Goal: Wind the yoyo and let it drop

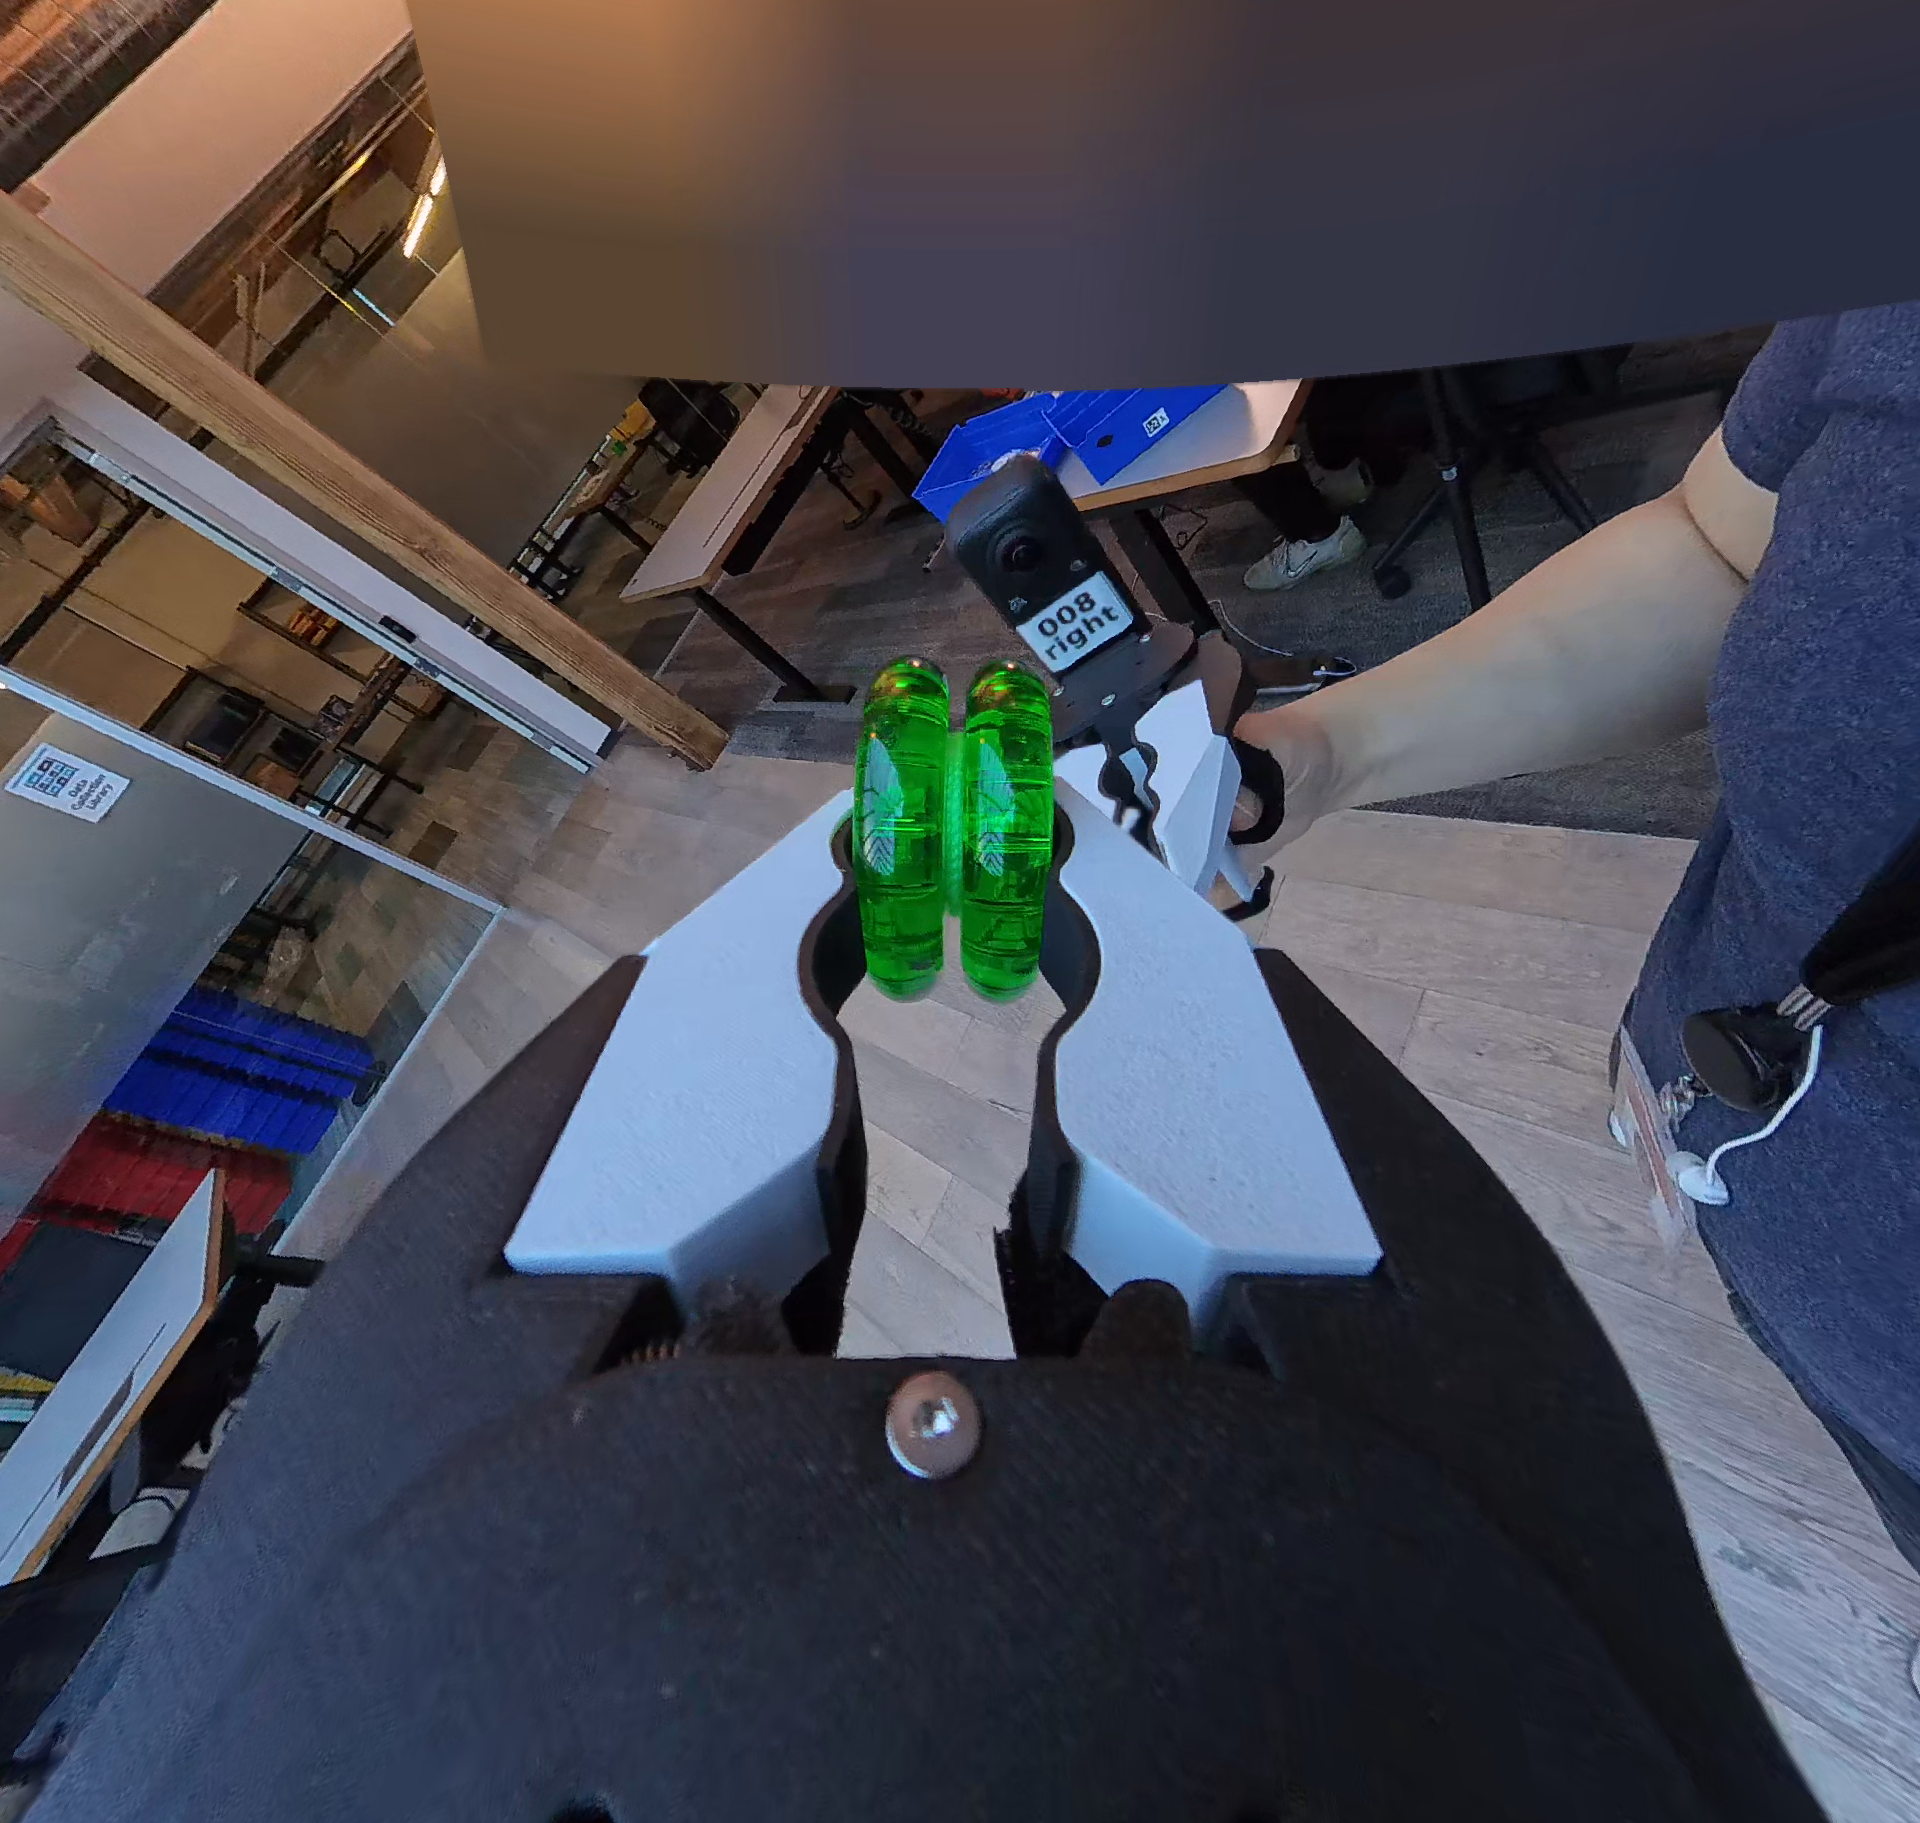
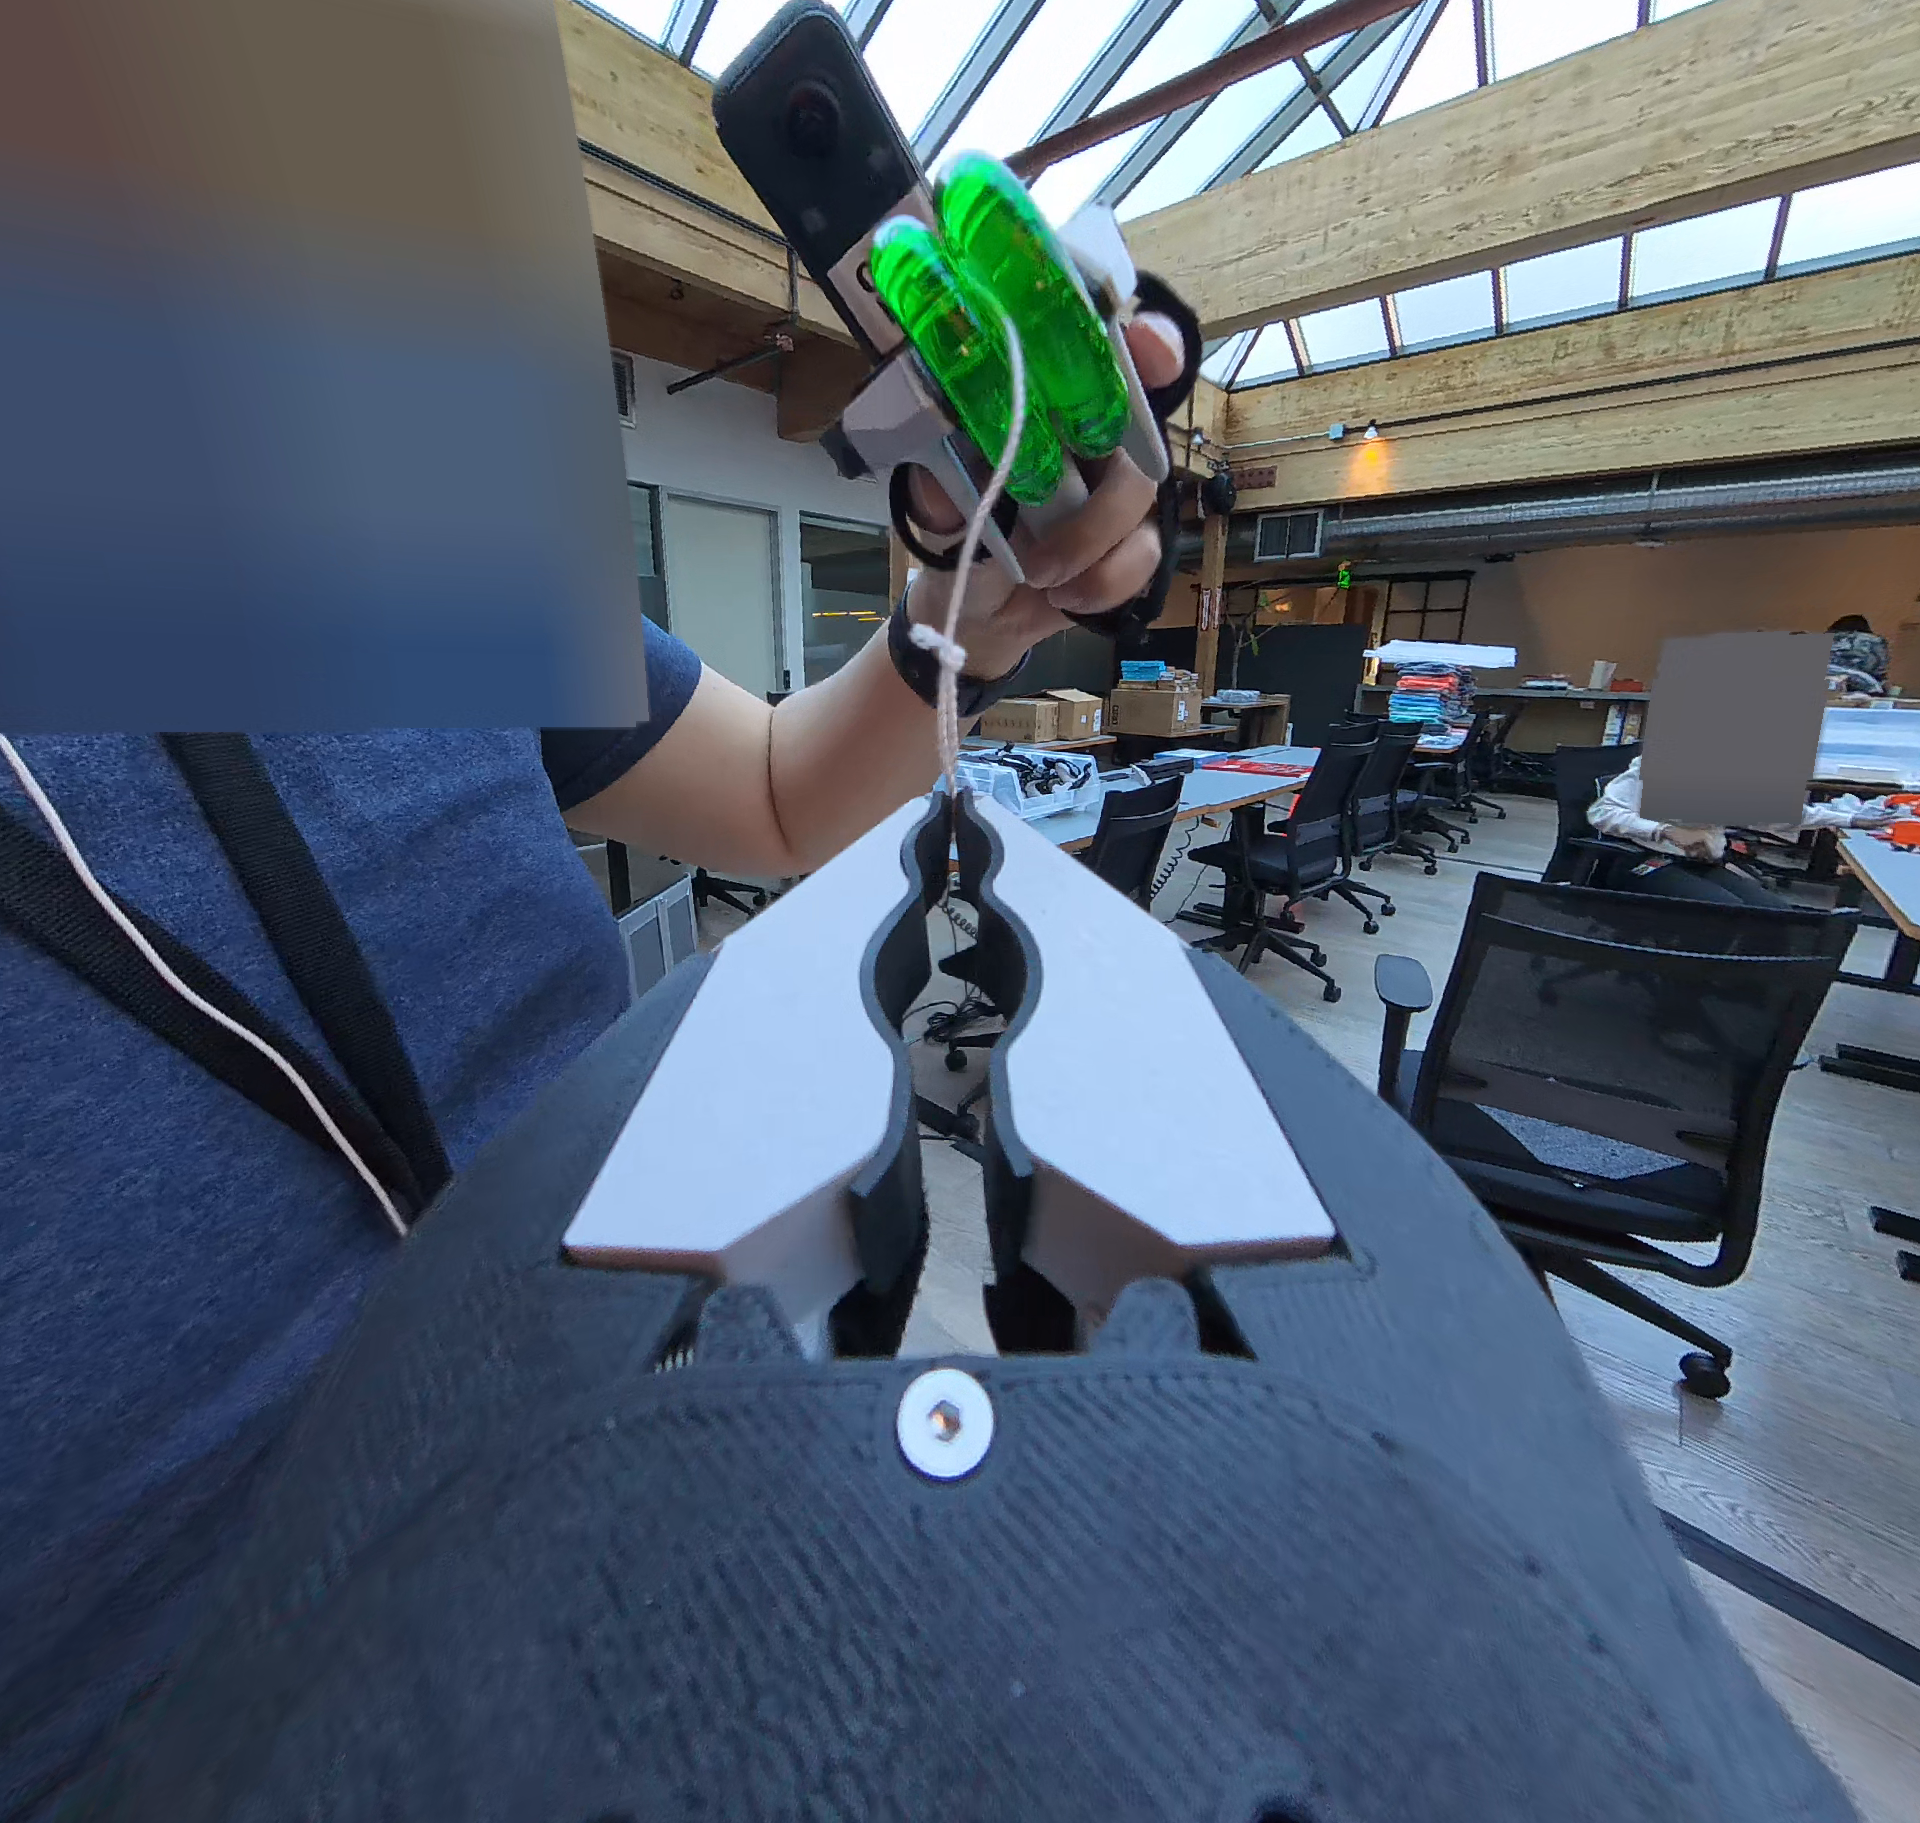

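A clear green yoyo [image 1: 952, 828] sits edge-on between the fingertips of my left gripper [image 1: 952, 838], which is shut on its two sides. In the right wrist view the same yoyo [image 2: 1003, 324] shows held up high by the left gripper [image 2: 1008, 339]. A pale string [image 2: 971, 568] with a knot runs from the yoyo's groove down to my right gripper [image 2: 954, 807], whose tips are shut on the string's end. The right gripper [image 1: 1169, 797] also shows in the left wrist view, just behind and right of the yoyo.
A person in a blue shirt [image 1: 1818, 734] holds both grippers, close on the right. Below is a wood floor [image 1: 1455, 942]. Office chairs [image 2: 1590, 1077] and tables [image 2: 1236, 786] stand farther off, with another person seated [image 2: 1662, 838] at the right. The tips of one gripper are about 8 centimeters away from the tips of the other.
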### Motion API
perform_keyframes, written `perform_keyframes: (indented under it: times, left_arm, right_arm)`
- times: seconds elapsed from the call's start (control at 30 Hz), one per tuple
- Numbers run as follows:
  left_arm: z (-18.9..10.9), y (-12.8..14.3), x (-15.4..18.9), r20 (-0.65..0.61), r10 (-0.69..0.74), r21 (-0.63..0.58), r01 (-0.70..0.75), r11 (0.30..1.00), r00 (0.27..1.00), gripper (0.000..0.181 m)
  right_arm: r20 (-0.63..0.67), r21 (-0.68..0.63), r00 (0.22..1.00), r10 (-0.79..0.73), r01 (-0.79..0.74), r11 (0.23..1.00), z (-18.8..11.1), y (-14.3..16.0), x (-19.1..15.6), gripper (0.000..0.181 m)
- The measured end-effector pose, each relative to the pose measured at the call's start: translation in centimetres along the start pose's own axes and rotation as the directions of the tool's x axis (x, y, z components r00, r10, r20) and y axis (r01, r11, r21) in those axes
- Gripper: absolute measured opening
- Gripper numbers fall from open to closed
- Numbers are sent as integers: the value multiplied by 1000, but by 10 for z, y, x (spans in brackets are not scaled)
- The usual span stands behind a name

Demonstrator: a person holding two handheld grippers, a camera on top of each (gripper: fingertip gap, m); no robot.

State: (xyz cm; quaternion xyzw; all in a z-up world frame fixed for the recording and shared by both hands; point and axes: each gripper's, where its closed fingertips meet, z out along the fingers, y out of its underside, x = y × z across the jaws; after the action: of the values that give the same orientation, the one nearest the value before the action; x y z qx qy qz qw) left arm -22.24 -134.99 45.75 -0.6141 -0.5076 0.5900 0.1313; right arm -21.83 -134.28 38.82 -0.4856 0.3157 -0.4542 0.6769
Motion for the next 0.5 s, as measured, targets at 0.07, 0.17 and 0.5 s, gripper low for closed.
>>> perform_keyframes:
  times: [0.07, 0.17, 0.5]
  left_arm:
    - [1, 8, 3, -4, -43, -15, 43, 999, 999, 27]
    - [5, 18, 9, -20, -190, 12, 190, 982, 982, 27]
    - [22, 30, 14, -12, -587, 231, 573, 786, 810, 27]
  right_arm:
    - [11, 12, 1000, 22, -22, 1000, 0, -4, -3, 0]
    - [21, 52, 996, 81, -82, 995, -2, -14, -3, 0]
    - [-14, 170, 982, 189, -184, 968, 3, -44, 3, 0]
